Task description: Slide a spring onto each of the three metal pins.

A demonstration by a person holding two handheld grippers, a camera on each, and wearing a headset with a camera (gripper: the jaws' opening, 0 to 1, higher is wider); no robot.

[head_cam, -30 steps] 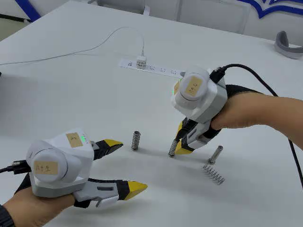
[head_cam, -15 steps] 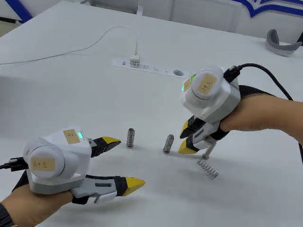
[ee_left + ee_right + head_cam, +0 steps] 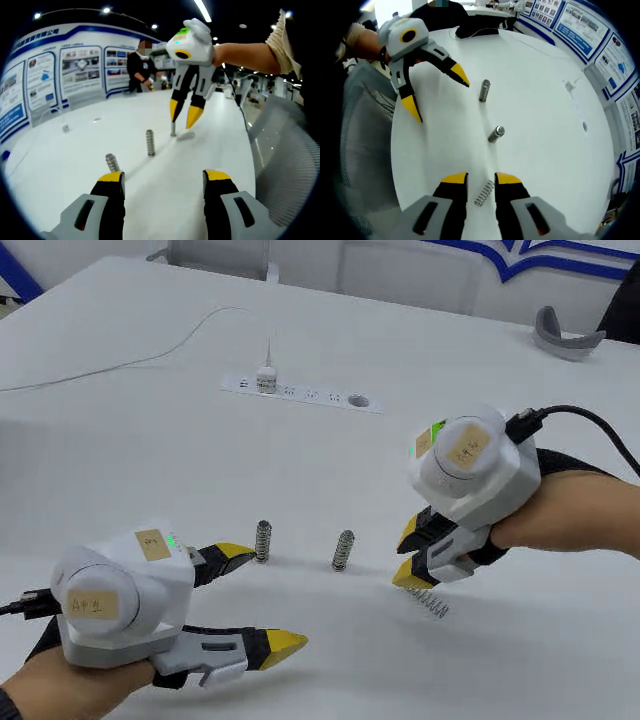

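At the near left of the white table (image 3: 120, 460), the left gripper (image 3: 260, 598) hovers low over the surface, its yellow-tipped jaws spread wide with nothing between them. Just beyond its upper tip stands the first pin (image 3: 263, 540), upright, with a spring coiled down its length. The second pin (image 3: 343, 550), also upright and sleeved, stands near it to the right.

Farther right, the right gripper (image 3: 408, 556) points down and to the left, its jaws a little apart and pinching nothing. The loose spring (image 3: 430, 603) lies flat on the table just beside the lower tip, its long axis running from that tip toward the near right. In the right gripper view it lies lengthwise in the gap between the two jaws. In the left gripper view a bare pin (image 3: 173, 130) stands upright behind the right gripper's tips, with the loose spring on its side just beside it.

A power strip (image 3: 300, 395) with a white plug (image 3: 265, 375) and a cable (image 3: 150, 352) lies across the far part of the table. Display boards (image 3: 75, 65) trimmed in blue line the wall, where a person (image 3: 140, 62) stands under ceiling lights.
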